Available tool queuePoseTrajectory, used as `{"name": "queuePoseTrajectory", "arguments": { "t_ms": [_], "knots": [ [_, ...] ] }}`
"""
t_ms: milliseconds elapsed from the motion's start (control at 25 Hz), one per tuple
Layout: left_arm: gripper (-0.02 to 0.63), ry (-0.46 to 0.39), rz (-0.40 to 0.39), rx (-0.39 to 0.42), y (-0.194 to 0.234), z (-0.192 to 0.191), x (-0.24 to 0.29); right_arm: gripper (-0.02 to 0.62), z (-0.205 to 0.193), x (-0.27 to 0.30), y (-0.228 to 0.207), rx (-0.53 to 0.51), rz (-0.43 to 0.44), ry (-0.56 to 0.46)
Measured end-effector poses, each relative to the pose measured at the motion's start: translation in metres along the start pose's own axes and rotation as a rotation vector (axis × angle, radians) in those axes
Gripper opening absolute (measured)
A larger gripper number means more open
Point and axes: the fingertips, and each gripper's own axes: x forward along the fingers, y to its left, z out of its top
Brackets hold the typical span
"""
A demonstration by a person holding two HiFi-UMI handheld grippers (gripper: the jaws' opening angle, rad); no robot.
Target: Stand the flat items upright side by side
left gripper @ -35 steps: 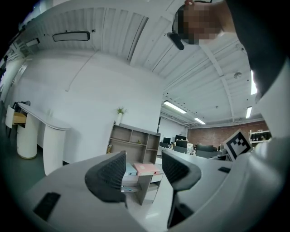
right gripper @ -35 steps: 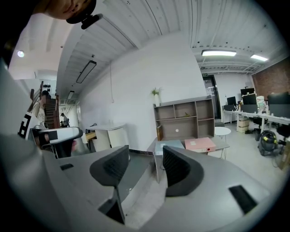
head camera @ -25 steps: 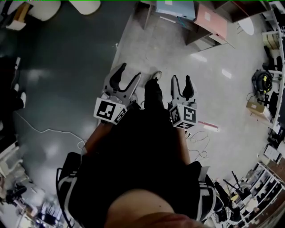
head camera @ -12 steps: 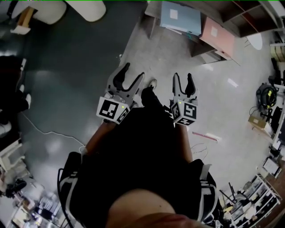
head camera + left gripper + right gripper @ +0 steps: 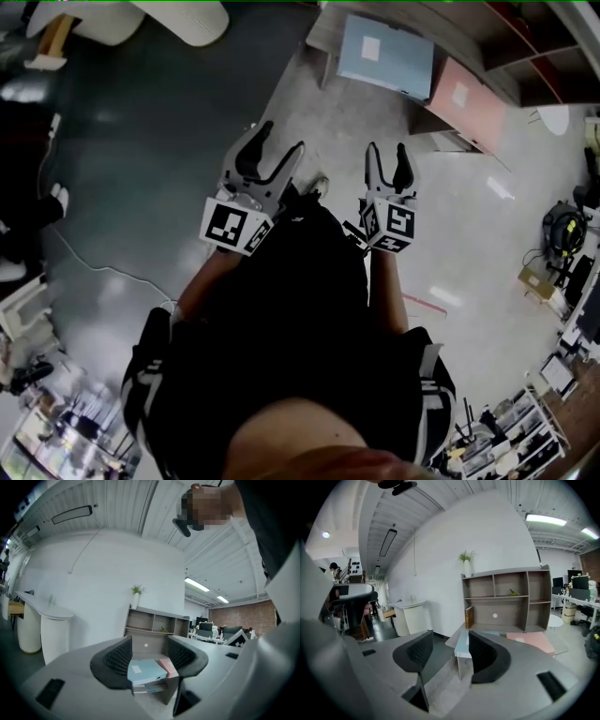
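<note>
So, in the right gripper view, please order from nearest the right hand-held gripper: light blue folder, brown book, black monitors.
1. Light blue flat folder, just ahead, centre.
2. Brown upright book, lower left of wooden shelf.
3. Black monitors, far right background.

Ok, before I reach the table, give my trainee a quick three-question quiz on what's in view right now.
1. True or false: the blue folder and the pink folder already stand upright on the low table.
2. What does the left gripper hold? A) the blue folder B) nothing C) the pink folder
3. In the right gripper view, what stands upright in the lower left compartment of the shelf unit?
Key: 1 false, both lie flat. 2 B, its jaws stand apart and empty. 3 a brown book.
</note>
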Motion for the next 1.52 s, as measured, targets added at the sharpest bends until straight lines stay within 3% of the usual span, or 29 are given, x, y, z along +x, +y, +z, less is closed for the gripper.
{"name": "queuePoseTrajectory", "arguments": {
  "t_ms": [320, 440, 600, 1040, 1280, 1520],
  "knots": [
    [0.242, 0.045, -0.003, -0.053, 0.030, -0.031, 0.071, 0.261, -0.023, 0.080, -0.036, -0.048, -0.013, 0.071],
    [0.242, 0.105, -0.045, -0.111, 0.049, -0.057, 0.100, 0.267, -0.037, 0.111, -0.052, 0.002, -0.048, 0.115],
    [0.242, 0.186, -0.098, -0.128, 0.066, -0.093, 0.146, 0.284, -0.063, 0.152, -0.096, 0.077, -0.081, 0.199],
    [0.242, 0.365, -0.169, -0.101, 0.100, -0.204, 0.243, 0.334, -0.133, 0.245, -0.213, 0.150, -0.059, 0.431],
    [0.243, 0.454, -0.156, -0.090, 0.122, -0.265, 0.270, 0.374, -0.159, 0.273, -0.244, 0.142, -0.068, 0.557],
    [0.257, 0.535, -0.204, -0.069, 0.125, -0.316, 0.288, 0.387, -0.181, 0.285, -0.266, 0.155, -0.046, 0.643]
  ]
}}
